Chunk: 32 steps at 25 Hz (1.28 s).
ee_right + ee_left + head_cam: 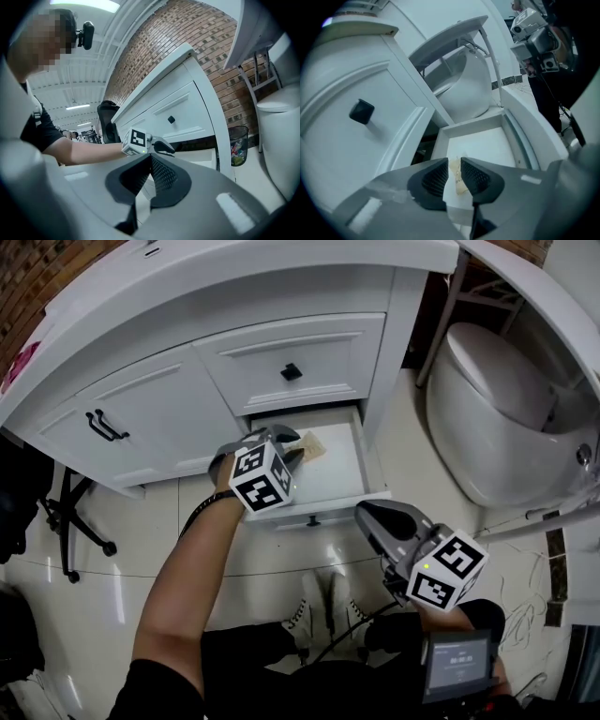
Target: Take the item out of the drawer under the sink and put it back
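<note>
Progress: the white wooden lower drawer [362, 454] of the white panelled vanity cabinet [141, 399] stands pulled open, and the task's item, a small pale-tan crumpled packet [313, 445], lies inside on the drawer floor toward its 11 o'clock corner. In my judgement the packet is either about to be lifted or has just been set back; the views do not settle which, and the drawer is not yet closed. The left tongs [287, 440] reach into the drawer with the packet at their 1 o'clock. In the left gripper view these tongs [453, 162] stand only a narrow gap apart, and the packet [461, 185] shows through that gap, apparently resting and not gripped. The right tongs [367, 515] hang outside at the drawer's 5 o'clock, pressed together on nothing [150, 159]. Containers: the drawer shows no other contents, and the upper drawer [309, 357] is shut. A white ceramic toilet [497, 418] stands at the cabinet's 3 o'clock.
</note>
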Each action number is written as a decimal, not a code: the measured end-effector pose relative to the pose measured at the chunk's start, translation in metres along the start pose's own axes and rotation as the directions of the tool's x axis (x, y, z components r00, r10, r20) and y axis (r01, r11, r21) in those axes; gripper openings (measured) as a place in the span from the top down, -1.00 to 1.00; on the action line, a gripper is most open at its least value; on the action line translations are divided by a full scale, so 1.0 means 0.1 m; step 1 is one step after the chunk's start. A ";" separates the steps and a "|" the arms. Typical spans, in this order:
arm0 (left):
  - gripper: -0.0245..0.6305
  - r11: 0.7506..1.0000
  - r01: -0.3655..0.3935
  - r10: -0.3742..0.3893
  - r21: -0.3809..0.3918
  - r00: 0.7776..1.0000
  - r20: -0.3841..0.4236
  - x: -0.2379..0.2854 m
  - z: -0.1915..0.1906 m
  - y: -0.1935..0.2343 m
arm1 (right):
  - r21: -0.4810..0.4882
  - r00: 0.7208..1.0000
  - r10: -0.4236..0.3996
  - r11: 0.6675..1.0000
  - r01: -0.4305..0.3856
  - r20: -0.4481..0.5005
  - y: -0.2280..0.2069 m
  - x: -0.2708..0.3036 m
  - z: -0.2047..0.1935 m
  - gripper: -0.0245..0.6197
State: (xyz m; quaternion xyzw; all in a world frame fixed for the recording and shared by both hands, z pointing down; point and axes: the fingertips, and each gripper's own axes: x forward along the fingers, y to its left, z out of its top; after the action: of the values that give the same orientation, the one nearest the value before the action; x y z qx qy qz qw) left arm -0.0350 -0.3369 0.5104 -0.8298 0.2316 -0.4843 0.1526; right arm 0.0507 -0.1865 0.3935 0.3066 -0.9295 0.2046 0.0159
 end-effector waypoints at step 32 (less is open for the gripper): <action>0.91 0.987 0.160 -0.162 -0.030 0.980 -0.111 0.63 -0.29 -0.01 | 0.003 1.000 -0.026 1.000 0.026 0.004 -0.15 0.11 0.08 0.90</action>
State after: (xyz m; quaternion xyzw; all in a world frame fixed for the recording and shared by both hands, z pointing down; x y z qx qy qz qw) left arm -0.0335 -0.3704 0.5716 -0.8186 0.1769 -0.5388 0.0908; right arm 0.0509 -0.2069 0.3933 0.3188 -0.9252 0.2051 0.0164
